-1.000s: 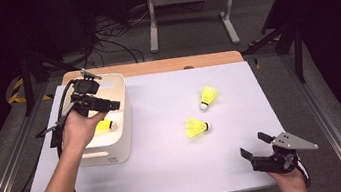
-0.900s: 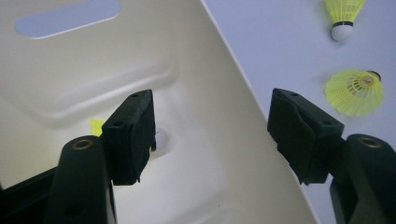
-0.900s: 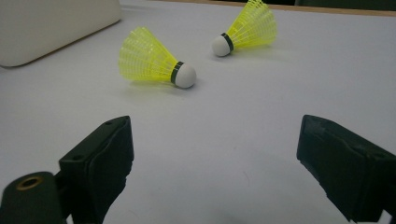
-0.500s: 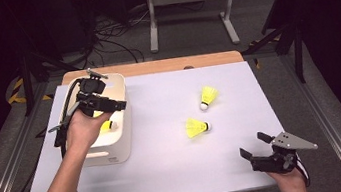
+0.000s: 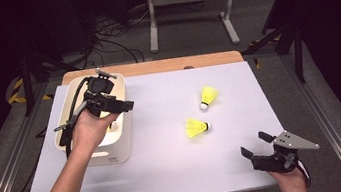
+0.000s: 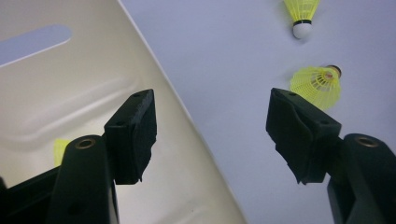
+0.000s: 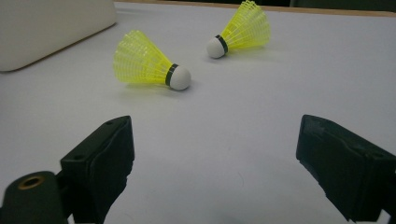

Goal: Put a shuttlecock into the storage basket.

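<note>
Two yellow shuttlecocks with white corks lie on the white table: one farther back (image 5: pixel 207 96) (image 6: pixel 302 14) (image 7: pixel 240 28), one nearer (image 5: pixel 195 128) (image 6: pixel 317 84) (image 7: pixel 149 65). A third yellow shuttlecock (image 6: pixel 60 149) lies inside the cream bin (image 5: pixel 122 145), mostly hidden behind a jaw. My left gripper (image 5: pixel 122 105) (image 6: pixel 212 135) hovers over the bin's right rim, open and empty, pointing toward the loose shuttlecocks. My right gripper (image 5: pixel 255 143) (image 7: pixel 219 163) rests near the table's front right edge, open and empty, facing the nearer shuttlecock from a distance.
The table's wooden back edge (image 5: pixel 154 67) lies behind the bin. Beyond it the floor holds cables and a metal stand (image 5: pixel 190 2). White table surface (image 5: pixel 168 167) stretches between the bin and my right gripper.
My left hand and gripper have shifted to the right, from over the bin's middle to its right rim. The right gripper and both loose shuttlecocks have stayed put.
</note>
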Available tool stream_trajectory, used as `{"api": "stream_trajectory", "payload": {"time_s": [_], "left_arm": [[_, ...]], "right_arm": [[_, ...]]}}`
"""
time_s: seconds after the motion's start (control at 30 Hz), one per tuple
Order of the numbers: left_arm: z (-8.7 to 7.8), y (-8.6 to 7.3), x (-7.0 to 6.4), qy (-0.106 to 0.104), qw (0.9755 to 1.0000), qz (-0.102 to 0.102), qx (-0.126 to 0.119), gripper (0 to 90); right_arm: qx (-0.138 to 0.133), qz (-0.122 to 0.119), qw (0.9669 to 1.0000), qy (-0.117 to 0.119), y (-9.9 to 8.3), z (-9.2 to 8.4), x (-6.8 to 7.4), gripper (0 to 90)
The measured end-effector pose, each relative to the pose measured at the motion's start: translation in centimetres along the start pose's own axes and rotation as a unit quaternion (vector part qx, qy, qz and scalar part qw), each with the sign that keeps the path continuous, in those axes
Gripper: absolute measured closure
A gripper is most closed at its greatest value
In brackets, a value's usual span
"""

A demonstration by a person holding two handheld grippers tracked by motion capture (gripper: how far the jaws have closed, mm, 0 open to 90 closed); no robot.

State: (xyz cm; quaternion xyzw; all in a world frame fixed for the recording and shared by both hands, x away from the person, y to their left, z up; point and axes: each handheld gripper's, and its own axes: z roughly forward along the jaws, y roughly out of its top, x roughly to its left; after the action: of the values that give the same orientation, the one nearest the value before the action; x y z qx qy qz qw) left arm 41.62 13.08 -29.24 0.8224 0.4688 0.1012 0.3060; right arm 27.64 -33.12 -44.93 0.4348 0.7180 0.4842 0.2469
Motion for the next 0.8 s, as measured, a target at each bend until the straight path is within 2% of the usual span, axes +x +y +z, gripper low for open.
{"api": "stream_trajectory", "payload": {"time_s": [0.13,0.33,0.53,0.8], "left_arm": [[0.3,0.1,-0.4,-0.006,1.0000,0.006,0.005,34.5],[0.4,0.1,-0.9,-0.010,0.9998,0.018,0.003,34.4],[0.8,0.0,-0.8,-0.016,0.9997,0.017,0.005,34.3],[0.8,-0.1,-1.8,-0.025,0.9994,0.024,-0.004,34.0]], "right_arm": [[0.004,-0.004,1.0000,-0.002,-0.1,0.0,0.0,12.0],[0.002,0.008,0.9999,-0.012,0.0,-0.1,-0.3,11.3],[0.012,-0.005,0.9999,-0.005,0.1,0.4,0.0,11.1],[0.012,-0.003,0.9999,-0.002,0.0,0.3,0.0,11.0]]}}
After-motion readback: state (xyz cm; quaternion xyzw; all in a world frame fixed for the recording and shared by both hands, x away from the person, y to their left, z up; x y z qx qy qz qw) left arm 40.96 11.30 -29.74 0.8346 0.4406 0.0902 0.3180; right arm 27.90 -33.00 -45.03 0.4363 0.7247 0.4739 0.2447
